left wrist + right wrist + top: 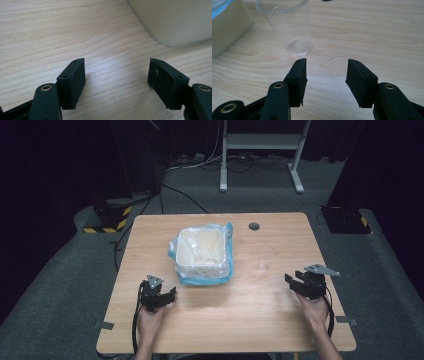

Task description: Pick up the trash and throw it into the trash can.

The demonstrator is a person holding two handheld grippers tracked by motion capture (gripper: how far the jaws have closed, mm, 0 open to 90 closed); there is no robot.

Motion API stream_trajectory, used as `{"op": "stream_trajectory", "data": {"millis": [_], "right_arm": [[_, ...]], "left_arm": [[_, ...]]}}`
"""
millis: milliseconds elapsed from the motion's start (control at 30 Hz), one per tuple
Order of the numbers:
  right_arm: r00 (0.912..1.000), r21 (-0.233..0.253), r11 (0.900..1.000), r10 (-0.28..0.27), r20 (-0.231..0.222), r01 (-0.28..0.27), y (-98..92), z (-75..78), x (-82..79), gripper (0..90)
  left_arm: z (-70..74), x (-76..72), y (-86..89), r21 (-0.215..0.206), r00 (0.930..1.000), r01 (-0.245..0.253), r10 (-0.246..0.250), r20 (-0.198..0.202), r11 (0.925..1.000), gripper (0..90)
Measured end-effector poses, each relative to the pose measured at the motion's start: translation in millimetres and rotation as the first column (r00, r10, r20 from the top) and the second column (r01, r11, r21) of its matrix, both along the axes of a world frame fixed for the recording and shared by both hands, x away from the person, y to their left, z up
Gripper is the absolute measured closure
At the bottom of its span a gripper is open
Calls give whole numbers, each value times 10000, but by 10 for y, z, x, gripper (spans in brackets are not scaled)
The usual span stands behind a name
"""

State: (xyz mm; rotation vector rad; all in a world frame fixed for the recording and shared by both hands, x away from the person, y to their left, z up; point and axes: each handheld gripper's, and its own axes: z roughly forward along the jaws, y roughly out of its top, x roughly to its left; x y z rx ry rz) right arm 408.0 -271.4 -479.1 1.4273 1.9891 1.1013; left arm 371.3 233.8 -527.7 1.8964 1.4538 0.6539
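We are holding the left gripper agape beside the bin; the right gripper, jaws spread, is facing the clear cup, empty-handed.

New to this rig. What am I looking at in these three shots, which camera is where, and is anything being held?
No robot arm here: a person holds a handheld two-jaw gripper in each hand. The high view looks down on a wooden table; the left gripper and right gripper come in from the bottom edge. The other two pictures come from cameras that ride on the grippers and look along their black jaws. On the table sit a cream square bin lined with a blue-edged plastic bag, and to its right an upright clear plastic cup. In the right gripper view the cup stands just ahead of the jaws, untouched. In the left gripper view a corner of the bin lies ahead. Both grippers are open and hold nothing.
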Motion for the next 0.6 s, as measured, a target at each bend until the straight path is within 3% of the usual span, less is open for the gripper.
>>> {"op": "stream_trajectory", "data": {"millis": [233,600], "right_arm": [[9994,132,9998,140,318,-145,16,92,33,492],[9983,164,9988,452,358,-458,122,264,181,502]], "left_arm": [[0,0,0,-3,10000,-7,7,-3,10000,302],[0,0,0,-6,10000,-1,1,0,10000,302]]}}
